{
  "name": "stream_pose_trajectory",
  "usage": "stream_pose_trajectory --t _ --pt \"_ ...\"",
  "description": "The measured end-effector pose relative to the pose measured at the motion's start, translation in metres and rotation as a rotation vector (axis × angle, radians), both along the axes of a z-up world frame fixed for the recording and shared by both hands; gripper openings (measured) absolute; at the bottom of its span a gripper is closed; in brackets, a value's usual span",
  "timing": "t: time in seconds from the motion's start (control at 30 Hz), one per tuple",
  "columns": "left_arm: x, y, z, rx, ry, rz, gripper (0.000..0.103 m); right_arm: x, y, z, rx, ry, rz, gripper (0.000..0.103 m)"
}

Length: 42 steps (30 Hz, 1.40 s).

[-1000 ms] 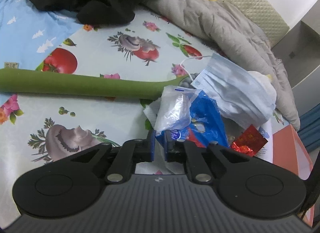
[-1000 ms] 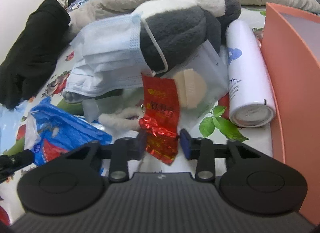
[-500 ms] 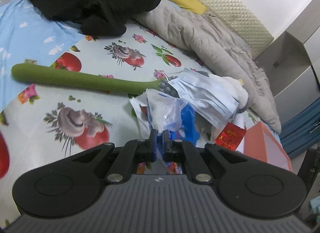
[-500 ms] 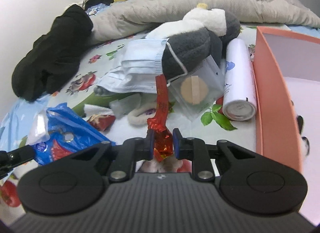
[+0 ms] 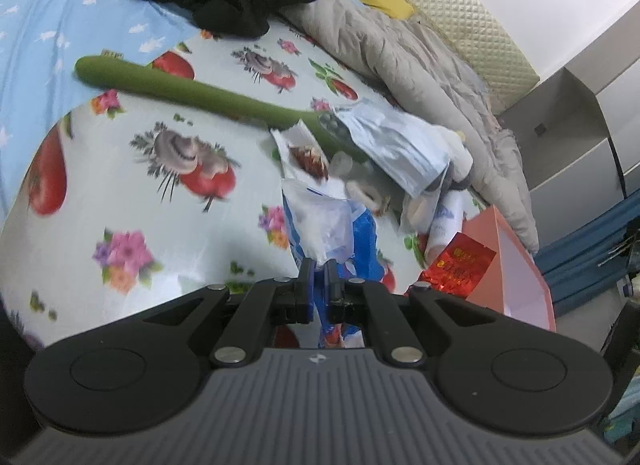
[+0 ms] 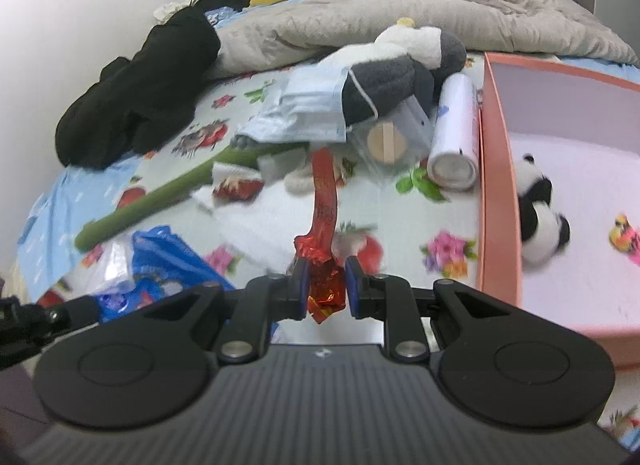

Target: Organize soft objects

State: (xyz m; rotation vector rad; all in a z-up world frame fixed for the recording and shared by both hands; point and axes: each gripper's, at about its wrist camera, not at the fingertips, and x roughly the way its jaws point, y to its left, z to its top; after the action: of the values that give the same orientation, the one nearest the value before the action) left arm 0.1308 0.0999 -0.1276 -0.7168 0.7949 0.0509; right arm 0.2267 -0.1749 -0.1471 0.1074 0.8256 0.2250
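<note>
Red foil packet (image 6: pixel 325 201) now hanging off the bed, pinched at its crumpled lower end by the right gripper (image 6: pixel 325 285); a second ago lying flat among the clutter with the fingers wide on either side, half a second ago just nipped. Fingers drawn in narrow, clamped on the foil, strip standing up edge-on ahead of them. Same packet visible from the left wrist view as a red patch (image 5: pixel 460 265) just beside the pink box (image 5: pixel 508 265).

Blue and white plastic bag (image 5: pixel 332 229) likewise raised, gripped by the left gripper (image 5: pixel 318 285); fingers nearly together on the thin film, as they were a second ago, but bed cover farther below now and the small snack wrapper (image 5: pixel 306 157) uncovered where the bag lay.

Judged from this: both pick-ups done, carry to the box next. Box open at the right, already holding a panda toy (image 6: pixel 536 209) and a small bright item (image 6: pixel 624 229). Still on the floral sheet (image 6: pixel 260 225): face mask (image 6: pixel 308 109) draped on the grey plush (image 6: pixel 392 69), green stem toy (image 6: pixel 160 197), white spray can (image 6: pixel 456 133), black garment (image 6: pixel 140 93).
</note>
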Motion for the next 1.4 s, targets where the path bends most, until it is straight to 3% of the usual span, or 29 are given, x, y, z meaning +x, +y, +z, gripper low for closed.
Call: stream_pose_trajectory --t 0.13,0.4,0.43,0.5,0.57,0.6,0.67,0.73,0.83,0.97,1.07,1.23,1.4 --pt "-0.008 -0.001 -0.014 -0.019 0.047 -0.001 0.005 -0.019 -0.006 -0.012 0.048 0.045 0.018 0.022" --pt "0.004 0.004 -0.032 0.037 0.149 -0.002 0.009 -0.033 -0.023 -0.038 0.102 0.117 -0.003 0.024" --pt "0.005 0.004 -0.034 0.037 0.161 -0.003 0.015 -0.033 -0.027 -0.040 0.105 0.121 -0.010 0.024" --pt "0.008 0.007 -0.037 0.034 0.186 0.003 0.059 -0.036 -0.034 -0.042 0.121 0.132 -0.027 0.024" --pt "0.005 0.009 -0.035 0.057 0.178 0.026 0.068 -0.039 -0.041 -0.043 0.128 0.136 -0.036 0.026" --pt "0.005 0.009 -0.034 0.070 0.178 0.025 0.069 -0.041 -0.044 -0.044 0.128 0.136 -0.038 0.028" --pt "0.004 0.008 -0.031 0.083 0.178 0.025 0.071 -0.046 -0.049 -0.046 0.122 0.138 -0.047 0.043" --pt "0.003 0.004 -0.028 0.103 0.169 0.014 0.074 -0.050 -0.053 -0.049 0.120 0.134 -0.055 0.050" --pt "0.008 -0.007 -0.027 0.131 0.176 -0.026 0.076 -0.053 -0.053 -0.053 0.113 0.122 -0.054 0.055" --pt "0.015 -0.025 -0.029 0.093 0.194 -0.069 0.077 -0.050 -0.044 -0.060 0.074 0.095 -0.028 0.064" --pt "0.021 -0.038 -0.033 0.025 0.220 -0.057 0.076 -0.048 -0.035 -0.064 0.034 0.060 0.004 0.067" --pt "0.034 -0.059 -0.032 -0.022 0.248 -0.031 0.076 -0.044 -0.024 -0.073 -0.066 0.014 0.060 0.067" --pt "0.051 -0.076 -0.033 -0.013 0.281 -0.021 0.076 -0.041 -0.026 -0.084 -0.068 0.011 0.080 0.067"
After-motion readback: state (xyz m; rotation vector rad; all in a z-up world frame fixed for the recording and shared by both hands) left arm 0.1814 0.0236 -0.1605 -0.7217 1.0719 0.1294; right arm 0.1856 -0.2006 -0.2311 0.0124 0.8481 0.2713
